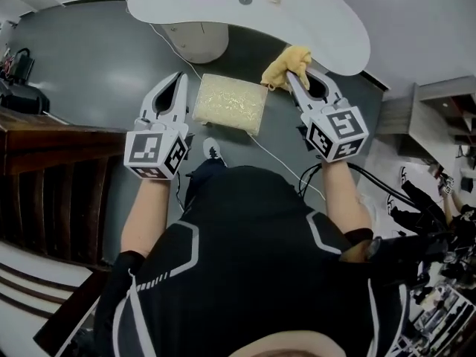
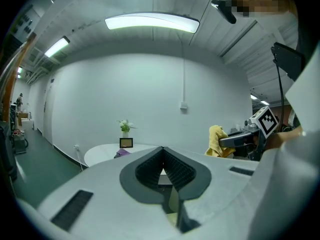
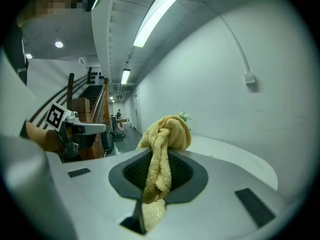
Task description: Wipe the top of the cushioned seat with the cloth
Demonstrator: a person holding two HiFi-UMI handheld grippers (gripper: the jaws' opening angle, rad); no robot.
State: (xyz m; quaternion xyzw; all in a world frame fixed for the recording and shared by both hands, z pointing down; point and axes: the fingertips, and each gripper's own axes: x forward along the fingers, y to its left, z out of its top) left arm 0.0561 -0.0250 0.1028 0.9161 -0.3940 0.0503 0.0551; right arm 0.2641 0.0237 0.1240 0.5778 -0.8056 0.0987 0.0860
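The cloth [image 1: 286, 64], a yellow bunch, is pinched tight in the right gripper [image 1: 291, 77]. The right gripper view shows the jaws clamped on it, with a twisted tail trailing down between the ribbed pads and a fat knot bulging past the tips. In the head view that bundle sits at 2 o'clock from the cushioned seat [image 1: 230, 101], right at its far right corner; whether it touches there, I can't tell. The seat is a pale square block with its whole top bare and all four edges in sight. At its 9 o'clock, just beside the left edge, is the left gripper [image 1: 179, 80], jaws pressed together at the tips with nothing between them. At 12 o'clock the white table [image 1: 327, 32] curves across, its rim passing close behind the cloth, and its pedestal [image 1: 195, 40] stands at 11 o'clock from the seat. A white cable [image 1: 277, 161] trails over the floor from the seat's near right corner toward 5 o'clock. A shoe [image 1: 212, 152] sits at 6 o'clock. Open dark floor [image 1: 89, 73] spreads toward 9 and 10 o'clock, as far as the wooden staircase [image 1: 52, 162].
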